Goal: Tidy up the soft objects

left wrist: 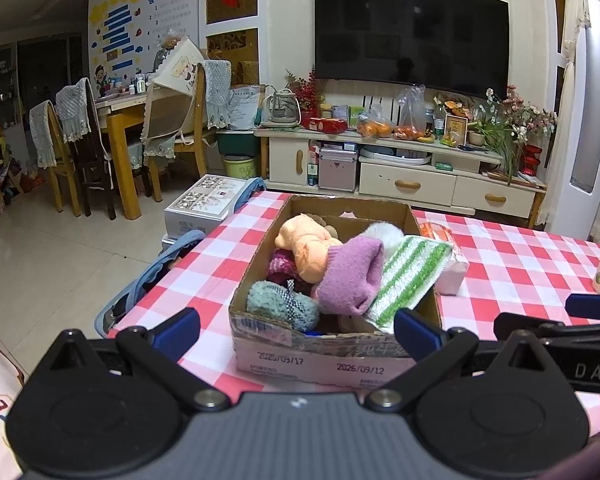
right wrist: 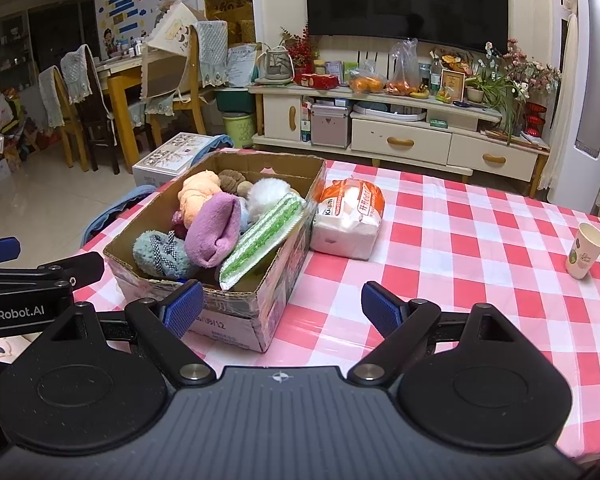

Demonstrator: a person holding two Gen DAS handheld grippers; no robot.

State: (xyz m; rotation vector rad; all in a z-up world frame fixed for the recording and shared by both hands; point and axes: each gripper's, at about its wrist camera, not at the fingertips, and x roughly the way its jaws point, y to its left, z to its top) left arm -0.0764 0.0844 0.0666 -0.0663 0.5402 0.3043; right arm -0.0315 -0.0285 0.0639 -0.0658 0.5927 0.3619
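Grippers, left [left wrist: 296, 330] and right [right wrist: 282, 306], are hanging wide and empty; I'm judging the cardboard box [right wrist: 276, 300] nearly filled, tissue pack [right wrist: 346, 220] next.

Both views are lit by warm, fairly dim indoor light from overhead, with soft shadows. The glossy checked cover on the worktop [right wrist: 480, 240] shows pale glare. Fisheye distortion bends the television [left wrist: 410, 32] and walls, and dark vignetting fills the corners. Focus is sharp nearby, softer in the far room.
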